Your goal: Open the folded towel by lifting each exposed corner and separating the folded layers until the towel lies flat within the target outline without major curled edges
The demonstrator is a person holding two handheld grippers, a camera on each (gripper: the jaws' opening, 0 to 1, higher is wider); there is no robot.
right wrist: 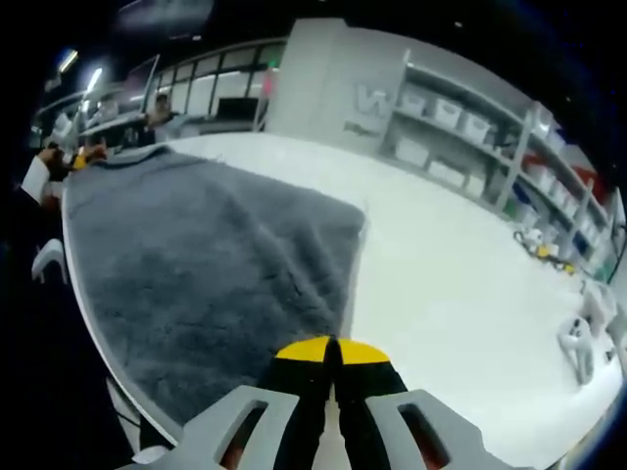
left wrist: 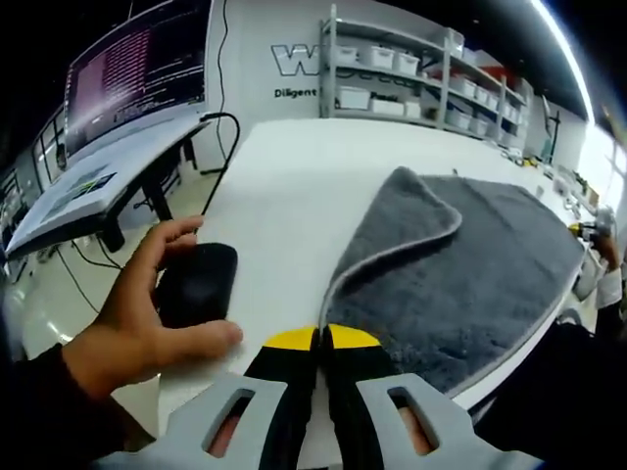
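Both my grippers had jaws pressed together, yellow tips meeting, nothing between them. Left gripper (left wrist: 322, 338) sat at the table edge just beside the towel (left wrist: 460, 264); right gripper (right wrist: 330, 351) sat right at the towel's (right wrist: 196, 264) hem, where grey pile met the white table (right wrist: 460, 274).

Towel lay grey and mostly spread on the table, but in the left gripper view one corner (left wrist: 407, 201) was flipped over onto the top layer, hem curling in a loop. I judged that flap was the step in hand.

To do it well, imo: open the left jaws first, come in low along the table, pinch only the flap's hem, not the layer under it. Lift a little, then carry it outward and lay it down so it didn't curl back.

A hand (left wrist: 127, 313) rested on a black mouse (left wrist: 196, 284) near the left gripper. No outline on the table that I could make out.
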